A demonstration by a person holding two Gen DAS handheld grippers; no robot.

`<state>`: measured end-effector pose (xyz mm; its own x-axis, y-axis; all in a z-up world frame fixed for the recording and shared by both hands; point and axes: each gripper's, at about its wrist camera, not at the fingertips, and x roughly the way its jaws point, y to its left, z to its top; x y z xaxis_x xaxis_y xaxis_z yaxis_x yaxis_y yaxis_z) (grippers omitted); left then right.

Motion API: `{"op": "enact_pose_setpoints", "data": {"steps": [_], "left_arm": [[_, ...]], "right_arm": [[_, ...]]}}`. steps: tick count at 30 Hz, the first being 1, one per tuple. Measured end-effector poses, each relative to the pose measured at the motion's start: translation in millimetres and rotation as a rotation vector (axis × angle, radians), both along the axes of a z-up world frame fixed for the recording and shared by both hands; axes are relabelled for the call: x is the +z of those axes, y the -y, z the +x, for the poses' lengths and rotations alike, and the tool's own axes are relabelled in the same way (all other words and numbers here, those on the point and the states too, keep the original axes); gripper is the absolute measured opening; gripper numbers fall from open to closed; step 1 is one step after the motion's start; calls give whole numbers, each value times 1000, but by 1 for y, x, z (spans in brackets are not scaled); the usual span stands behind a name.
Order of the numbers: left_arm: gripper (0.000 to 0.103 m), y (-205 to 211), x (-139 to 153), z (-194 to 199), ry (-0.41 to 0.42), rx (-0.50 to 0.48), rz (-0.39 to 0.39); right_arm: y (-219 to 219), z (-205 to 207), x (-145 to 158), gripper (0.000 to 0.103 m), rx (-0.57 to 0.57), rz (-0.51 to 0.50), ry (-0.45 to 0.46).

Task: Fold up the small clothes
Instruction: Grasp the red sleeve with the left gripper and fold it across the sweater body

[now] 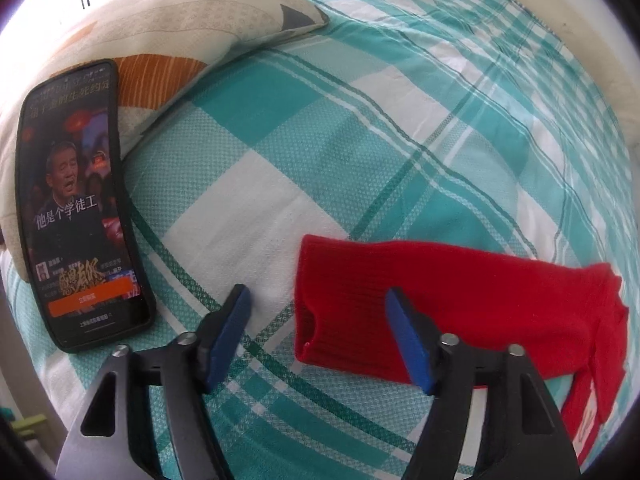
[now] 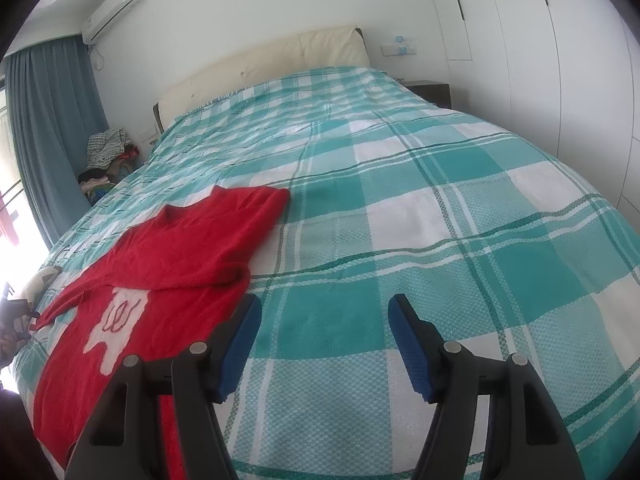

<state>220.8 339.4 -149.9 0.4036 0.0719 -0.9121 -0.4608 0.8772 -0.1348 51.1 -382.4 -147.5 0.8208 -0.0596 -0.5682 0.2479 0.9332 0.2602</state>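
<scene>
Reading left wrist view first: left gripper [image 1: 318, 332] has its blue pads apart, nothing pinched between them. The red sweater [image 1: 460, 300] shows here as one sleeve laid flat on the checked bedspread [image 1: 280, 140]. Cuff end [image 1: 308, 312] sits in the gap between the pads, nearer the right-hand pad, which overlaps the sleeve's lower edge in the picture; whether that pad touches the knit I can't tell. Sleeve's long axis runs from the cuff out to the right of frame, roughly crosswise to the way the gripper points. A phone [image 1: 80, 208] lies to the left, leaning on a pillow [image 1: 180, 28], clear of the sleeve.

Right wrist view: right gripper [image 2: 324, 344] is spread too, empty, over bare bedspread. The sweater body lies to its left, white motif [image 2: 116, 320] facing up, one sleeve already folded across the chest. The left-hand pad overlaps the sweater's near edge in the picture; contact unclear.

Judgement: the outstretched sleeve is the left gripper's job, since it is right at the cuff while the right one is on the far side of the body. Next move looks like pinching the cuff and carrying it along the sleeve axis, over the chest.
</scene>
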Motion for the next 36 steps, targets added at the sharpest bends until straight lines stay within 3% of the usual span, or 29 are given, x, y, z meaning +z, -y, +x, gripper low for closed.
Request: {"op": "enact_pose_setpoints", "data": {"steps": [1,2,5,8,13,16,20,24,26,29,32,36], "left_arm": [[6,2,0,1,-4,-19,6],[3,2,3,2,1,-24,-5],[3,11,32,4,71,-27,35],[2,43,85,17,169,-110,59],[3,144,183,41,346,-334,92],[3,220,220,51,418,-485,85],[3,321,235,55,447,-676,79],[4,404,222,51,439,-814,93],[12,433,203,52,406,-852,106],[78,455,172,52,322,-838,121],[83,446,157,46,323,-816,125],[91,398,135,45,282,-718,167]], "right_arm": [[1,0,0,66,-3,5,0],[1,0,0,66,-4,9,0],[0,-1,2,66,-3,7,9],[0,-2,5,66,1,9,22],[0,-3,9,66,11,20,36],[-1,-4,12,66,14,15,48],[4,-7,15,66,2,23,60],[8,-9,17,66,-8,36,71],[9,-9,17,66,-9,35,73],[9,-8,19,66,-6,29,76],[9,-10,20,66,-8,16,80],[12,-12,21,66,-13,31,89]]}}
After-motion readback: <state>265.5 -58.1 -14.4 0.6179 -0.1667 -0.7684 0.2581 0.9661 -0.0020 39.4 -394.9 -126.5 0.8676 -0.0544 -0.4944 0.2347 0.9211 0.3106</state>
